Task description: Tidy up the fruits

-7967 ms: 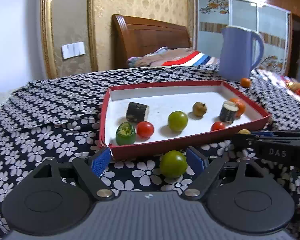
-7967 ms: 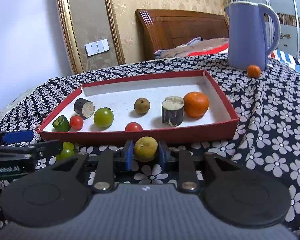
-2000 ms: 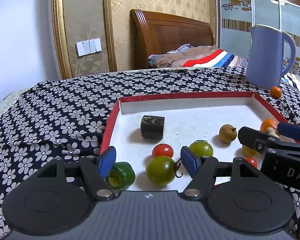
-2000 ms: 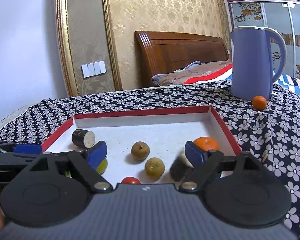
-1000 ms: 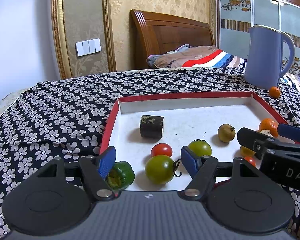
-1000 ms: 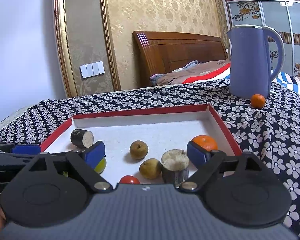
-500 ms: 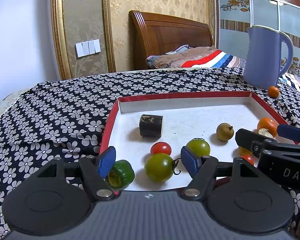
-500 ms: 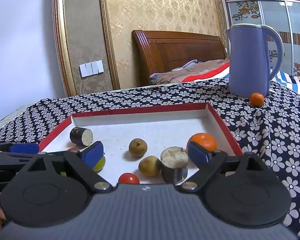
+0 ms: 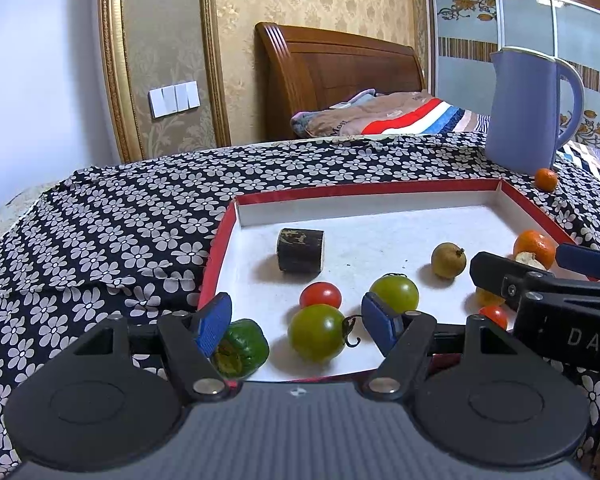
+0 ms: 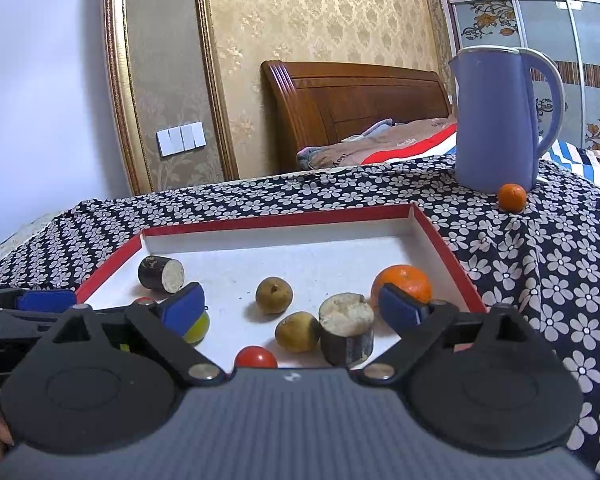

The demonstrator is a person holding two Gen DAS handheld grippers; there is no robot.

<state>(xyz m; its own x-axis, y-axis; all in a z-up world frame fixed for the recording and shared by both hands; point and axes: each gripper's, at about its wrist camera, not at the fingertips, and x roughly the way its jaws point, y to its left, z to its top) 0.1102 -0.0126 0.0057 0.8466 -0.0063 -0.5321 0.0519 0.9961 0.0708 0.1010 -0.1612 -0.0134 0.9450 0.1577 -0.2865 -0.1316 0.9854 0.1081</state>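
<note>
Left wrist view: left gripper (image 9: 296, 322) spread wide, empty.
Right gripper (image 10: 290, 306): spread, empty.
Green tomato (image 9: 317, 332): smooth, soft, bruisable; grip lightly across its middle.

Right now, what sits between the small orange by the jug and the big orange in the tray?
Right wrist view: only the tray's red wall and flowered cloth separate small orange from big orange.
</note>
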